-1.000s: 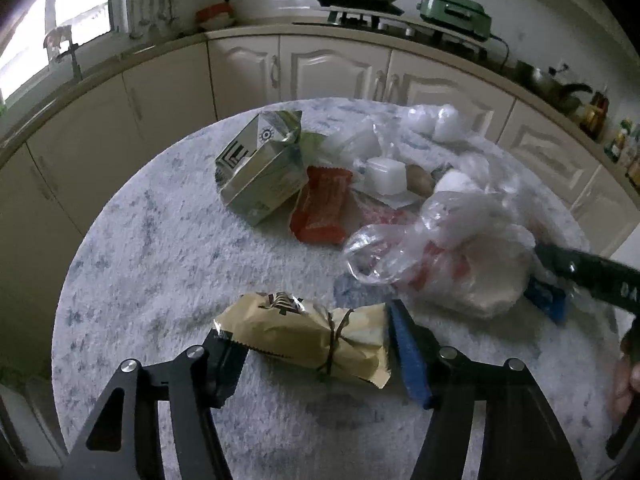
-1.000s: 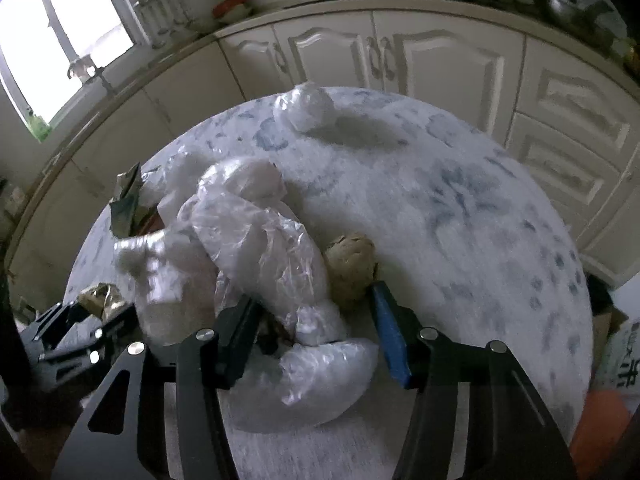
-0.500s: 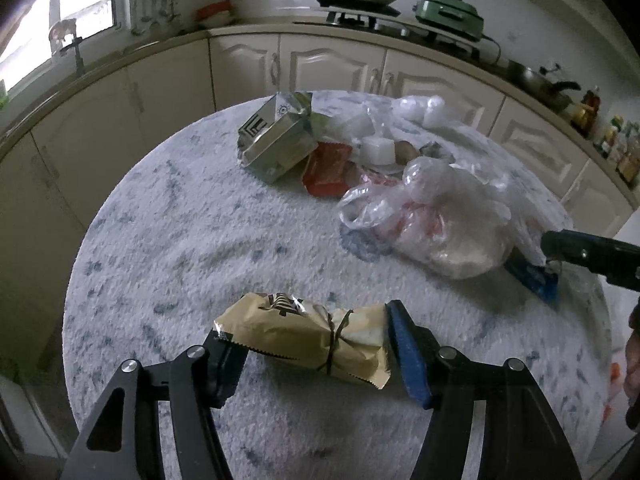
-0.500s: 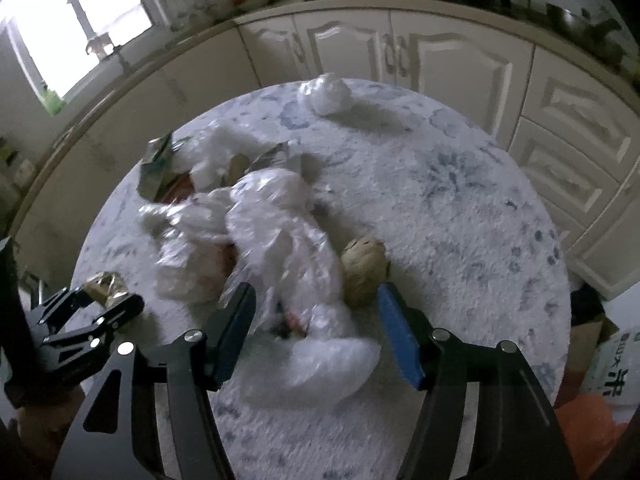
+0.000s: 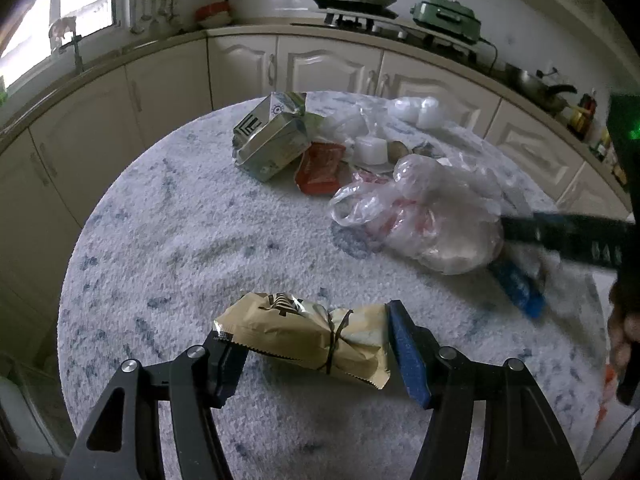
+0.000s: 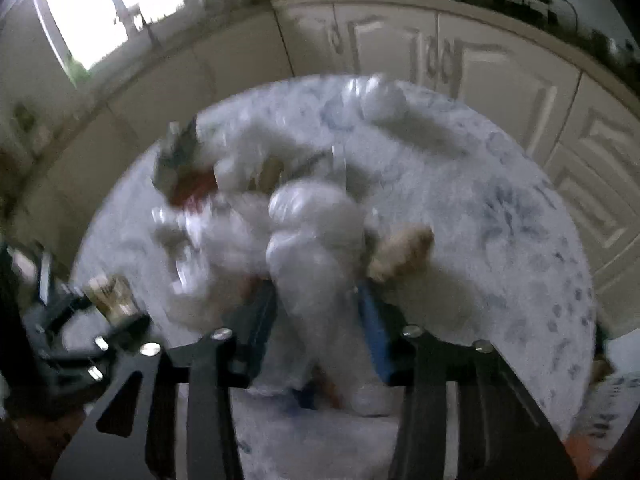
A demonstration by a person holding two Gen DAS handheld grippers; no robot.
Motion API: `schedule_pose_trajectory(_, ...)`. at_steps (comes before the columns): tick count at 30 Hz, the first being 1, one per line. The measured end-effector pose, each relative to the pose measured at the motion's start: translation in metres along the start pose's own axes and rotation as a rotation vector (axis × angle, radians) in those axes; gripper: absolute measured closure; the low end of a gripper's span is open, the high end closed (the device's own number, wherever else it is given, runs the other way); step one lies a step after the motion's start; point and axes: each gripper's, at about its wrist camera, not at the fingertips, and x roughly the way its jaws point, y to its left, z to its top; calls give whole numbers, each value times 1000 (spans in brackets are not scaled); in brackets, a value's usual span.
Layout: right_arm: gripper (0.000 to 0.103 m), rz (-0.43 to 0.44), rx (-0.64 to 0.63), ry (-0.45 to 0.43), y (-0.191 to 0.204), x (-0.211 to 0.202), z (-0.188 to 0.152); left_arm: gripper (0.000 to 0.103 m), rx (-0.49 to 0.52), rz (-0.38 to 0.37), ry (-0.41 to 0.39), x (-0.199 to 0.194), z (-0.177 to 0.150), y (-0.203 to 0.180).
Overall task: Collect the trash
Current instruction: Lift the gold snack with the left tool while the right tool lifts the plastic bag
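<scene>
Both wrist views close, angled down over round table [image 5: 168,216], sharing trash pile [image 6: 304,232].

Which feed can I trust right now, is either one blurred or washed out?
Left wrist view: sharp, the tan snack wrapper in the left gripper reads clearly; only the right gripper at the edge smears. Right wrist view: motion-blurred throughout, the clear plastic bag between its closing jaws is soft, and the window is blown out. Both show fisheye bending.
</scene>
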Motion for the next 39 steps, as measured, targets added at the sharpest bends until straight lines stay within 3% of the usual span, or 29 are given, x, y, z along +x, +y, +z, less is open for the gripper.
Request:
schedule_pose_trajectory(3,62,51,110,-13,-21,8,-7,43,8,8,-8,-1,-3,-1)
schedule_pose_trajectory(4,67,62,125,-26,-26,9,-6,43,14,6,-8,-1,-3,-3)
schedule_pose_trajectory(8,72,31,93,-21,-21,9,-3,45,2,-24,-3,-4,-3,-4)
schedule_pose_trajectory(11,72,122,186,-65,-30,-4,-12,45,-8,-23,-13,-9,-6,-2)
schedule_pose_trajectory(17,72,171,255,-133,-40,-35,-27,45,5,-33,-32,-22,-10,-3)
schedule_pose_trajectory(30,72,172,263,-277,-40,-103,-39,45,74,-71,-162,-84,5,-36)
schedule_pose_trajectory(39,72,125,305,-414,-72,-168,-52,45,176,-115,-249,-113,29,-97)
